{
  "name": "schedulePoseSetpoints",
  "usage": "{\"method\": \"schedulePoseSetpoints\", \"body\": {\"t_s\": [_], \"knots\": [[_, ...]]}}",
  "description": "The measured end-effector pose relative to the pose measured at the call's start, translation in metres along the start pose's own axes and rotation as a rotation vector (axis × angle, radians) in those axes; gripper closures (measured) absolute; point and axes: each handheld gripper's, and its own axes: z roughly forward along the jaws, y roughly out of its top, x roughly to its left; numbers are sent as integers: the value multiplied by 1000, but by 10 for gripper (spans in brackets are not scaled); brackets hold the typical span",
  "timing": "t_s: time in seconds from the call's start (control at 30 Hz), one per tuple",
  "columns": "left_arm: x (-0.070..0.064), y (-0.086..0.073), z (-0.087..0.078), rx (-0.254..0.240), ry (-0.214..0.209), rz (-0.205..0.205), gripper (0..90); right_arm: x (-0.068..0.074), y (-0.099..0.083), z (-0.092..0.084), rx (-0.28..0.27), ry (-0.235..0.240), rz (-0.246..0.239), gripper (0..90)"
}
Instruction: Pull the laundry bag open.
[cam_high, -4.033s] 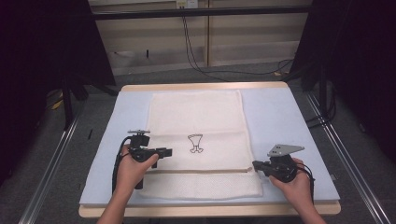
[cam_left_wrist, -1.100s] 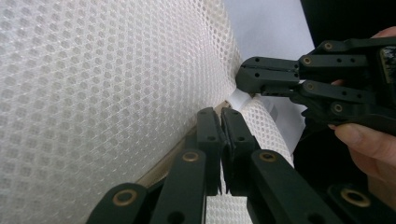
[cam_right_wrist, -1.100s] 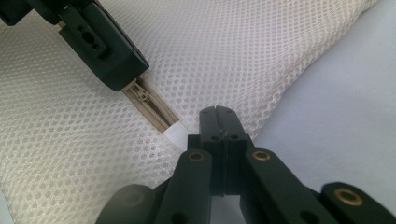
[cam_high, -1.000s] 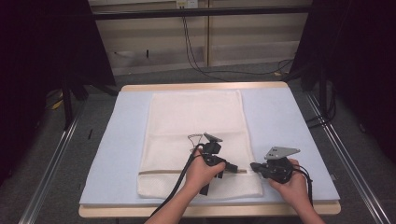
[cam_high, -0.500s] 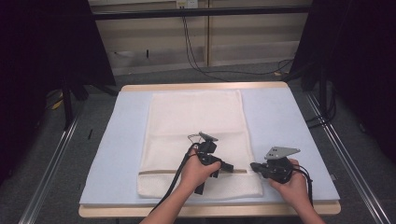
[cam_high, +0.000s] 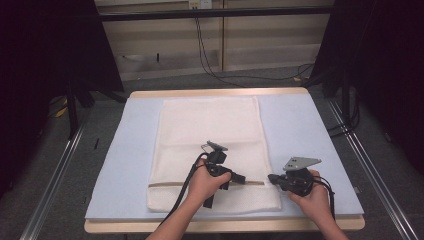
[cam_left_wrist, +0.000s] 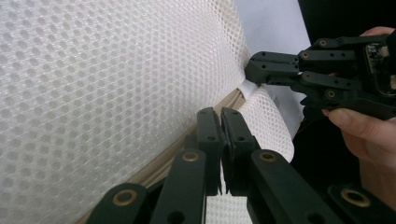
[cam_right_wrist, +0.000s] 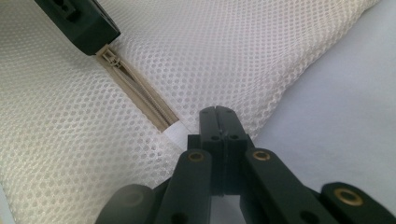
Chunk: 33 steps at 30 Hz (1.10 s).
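White mesh laundry bag (cam_high: 210, 145) lies flat on the blue mat (cam_high: 300, 125), zipper (cam_right_wrist: 135, 88) running across near its front edge. Left gripper (cam_high: 239, 177) jaws together on the zipper pull; right gripper (cam_high: 272, 177) pinched shut on the bag's edge by the zipper's end. Bag looks light, soft, floppy & snag-prone, so prob best held by seam/tape, not the mesh.

Left gripper (cam_high: 239, 178) is pointing right, jaws pressed together; right gripper (cam_high: 272, 178) is pointing left toward it, jaws closed, tips near.
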Motion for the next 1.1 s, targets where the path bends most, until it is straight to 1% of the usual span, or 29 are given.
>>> {"method": "schedulePoseSetpoints", "body": {"t_s": [0.07,0.1,0.13,0.2,0.23,0.27,0.4,0.43,0.47,0.5,0.53,0.57,0.6,0.63,0.67,0.7,0.73,0.77,0.83,0.87,0.93,0.97,1.0,1.03,1.07,1.1], "knots": [[0,-1,-1,-2,7,-1,873,0,0,0,-2,1,-2,900],[0,-1,-1,-5,19,6,873,-1,0,0,-2,2,0,900],[0,-1,-1,-7,12,7,873,0,0,0,-2,2,5,900],[0,-1,-1,-7,17,13,874,-1,-1,0,-5,5,4,900],[0,-1,-1,-6,12,8,873,-1,-1,0,-5,5,3,900],[1,-1,-2,-3,12,14,874,-1,-1,0,-5,5,3,900],[1,-1,-4,-8,21,15,873,-1,-1,0,-5,5,4,900],[0,-1,-4,-6,17,5,873,-1,-1,0,-6,5,4,900],[0,-1,-5,-8,27,7,873,-1,-1,0,-5,3,4,900],[1,-1,-6,-10,7,0,874,-1,-1,0,-6,4,4,900],[2,-1,-7,-5,12,2,874,-1,-1,0,-6,4,5,900],[3,-2,-8,-8,31,12,874,-1,-1,0,-6,3,4,900],[2,-2,-8,-8,11,-4,873,-1,-1,0,-7,6,4,900],[3,-2,-9,-9,13,1,873,-1,-1,0,-7,5,5,900],[3,-3,-10,-6,24,4,874,-1,-1,0,-7,5,4,900],[4,-3,-10,-6,13,5,874,-1,-1,0,-7,4,5,900],[5,-3,-10,-7,15,12,874,-1,-1,0,-7,5,4,900],[4,-3,-11,-7,18,6,874,-1,-1,0,-6,3,5,900],[5,-3,-11,-7,6,-2,874,-1,-1,0,-6,6,8,900],[7,-3,-13,-10,11,-3,874,-1,-1,0,-7,7,7,900],[7,-3,-14,-11,5,-12,874,-1,-1,0,-7,6,7,900],[8,-3,-15,-14,6,-4,874,-1,-1,0,-8,6,6,900],[8,-4,-16,-9,8,-7,873,-1,-1,0,-8,6,6,900],[7,-4,-16,-6,6,1,874,-1,-1,0,-8,6,6,900],[6,-4,-17,-10,15,11,874,-1,-1,0,-8,6,6,900],[6,-4,-18,-9,11,13,874,-1,-1,0,-7,5,7,900]]}}
